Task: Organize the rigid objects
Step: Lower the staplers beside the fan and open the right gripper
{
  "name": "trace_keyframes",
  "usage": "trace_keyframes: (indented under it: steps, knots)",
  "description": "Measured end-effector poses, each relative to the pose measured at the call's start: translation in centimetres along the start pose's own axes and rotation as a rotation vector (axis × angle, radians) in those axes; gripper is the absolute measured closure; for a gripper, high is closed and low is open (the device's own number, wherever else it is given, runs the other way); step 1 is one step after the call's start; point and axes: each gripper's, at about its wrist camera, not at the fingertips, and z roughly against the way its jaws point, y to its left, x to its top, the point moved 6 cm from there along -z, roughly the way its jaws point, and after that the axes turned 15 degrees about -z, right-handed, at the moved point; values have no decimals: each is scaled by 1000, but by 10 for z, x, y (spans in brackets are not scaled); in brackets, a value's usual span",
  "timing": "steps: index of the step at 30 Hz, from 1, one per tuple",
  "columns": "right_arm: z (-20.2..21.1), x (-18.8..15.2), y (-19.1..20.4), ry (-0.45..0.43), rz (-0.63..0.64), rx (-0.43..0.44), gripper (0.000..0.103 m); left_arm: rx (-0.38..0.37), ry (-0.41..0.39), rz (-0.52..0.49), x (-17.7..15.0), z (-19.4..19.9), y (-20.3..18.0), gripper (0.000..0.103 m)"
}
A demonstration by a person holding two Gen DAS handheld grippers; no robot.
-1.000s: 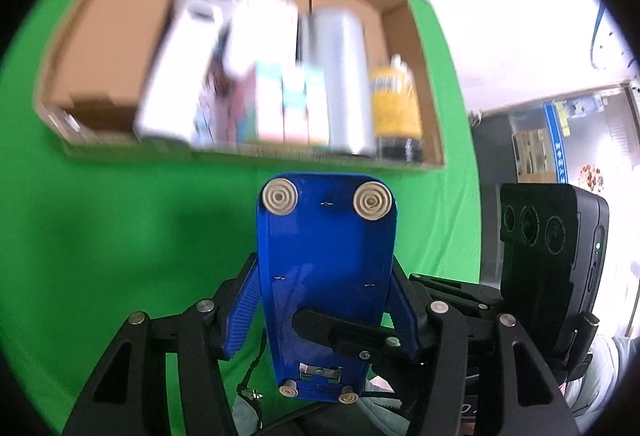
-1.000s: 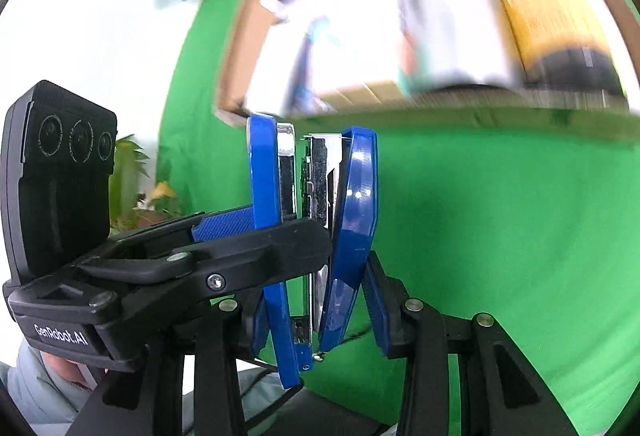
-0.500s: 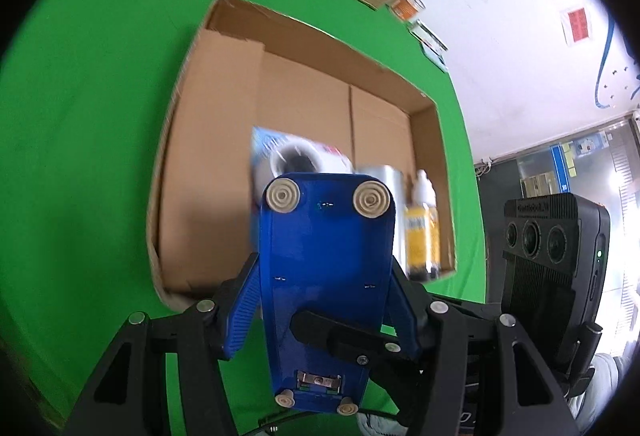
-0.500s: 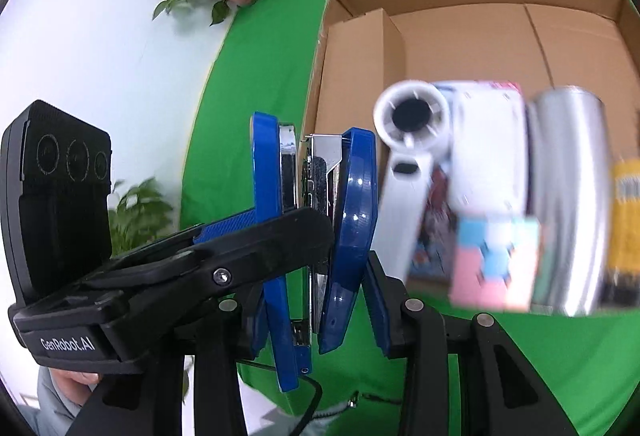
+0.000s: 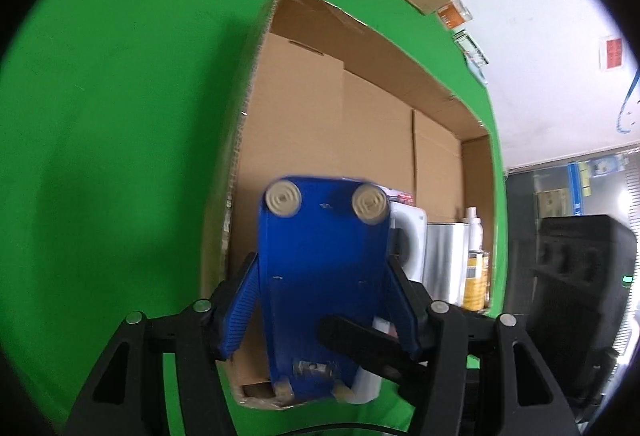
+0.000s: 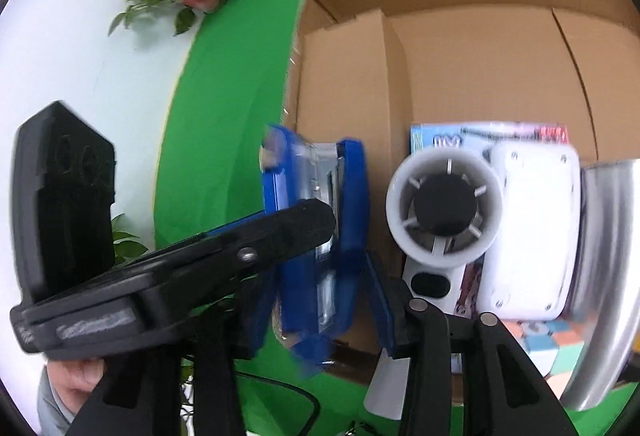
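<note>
My left gripper (image 5: pixel 320 300) clamps the blue stapler (image 5: pixel 320 276) by its flanks above the box (image 5: pixel 256 83). My right gripper's (image 6: pixel 320 268) jaws have just been opening around it. Rigid, smooth, hinged: hold the sides.

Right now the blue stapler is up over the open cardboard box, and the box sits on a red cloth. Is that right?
Not quite. The cloth under the cardboard box is green, not red, as the left wrist view shows. The blue stapler is up over the open box, as you said.
</note>
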Motion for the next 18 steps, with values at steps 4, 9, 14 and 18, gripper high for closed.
trace_keyframes:
  steps: [4, 9, 14, 18]
  knots:
    - [23, -6, 4, -59, 26, -3, 17, 36, -64, -55, -2, 24, -4, 42]
    - [56, -24, -6, -125, 35, -49, 10, 155, -147, -123, -8, 55, -20, 33]
    - [88, -42, -27, -181, 68, -182, 6, 273, -213, -169, -28, 79, -46, 29]
    - [125, -62, -45, -238, 85, -215, 1, 335, -256, -200, -45, 90, -78, 29]
